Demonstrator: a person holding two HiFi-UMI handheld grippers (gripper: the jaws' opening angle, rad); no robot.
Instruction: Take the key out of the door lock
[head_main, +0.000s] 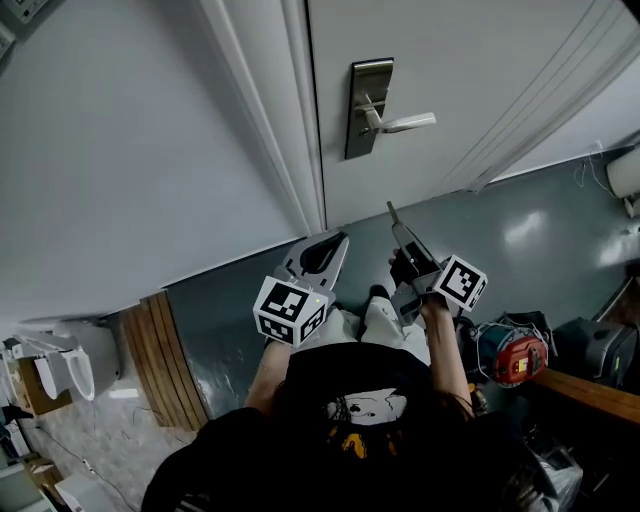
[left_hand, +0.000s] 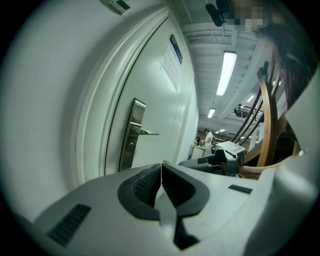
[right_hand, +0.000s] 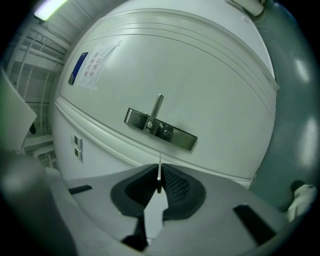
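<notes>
The white door (head_main: 470, 60) carries a steel lock plate (head_main: 365, 108) with a lever handle (head_main: 405, 123). My right gripper (head_main: 398, 228) is shut on a thin metal key (head_main: 391, 212), which juts from the jaws well short of the door. In the right gripper view the key (right_hand: 159, 167) shows edge-on between the pads, with the lock plate (right_hand: 160, 130) beyond it and nothing in its keyhole. My left gripper (head_main: 338, 242) hangs beside it, shut and empty. In the left gripper view the closed jaws (left_hand: 161, 167) face the lock plate (left_hand: 131, 135).
A grey-green floor (head_main: 520, 230) runs below the door. Wooden planks (head_main: 165, 360) lie at the left, white fixtures (head_main: 65, 370) beyond them. A red and blue tool (head_main: 510, 355) and dark clutter sit at the right. A paper notice (right_hand: 92, 62) is on the door.
</notes>
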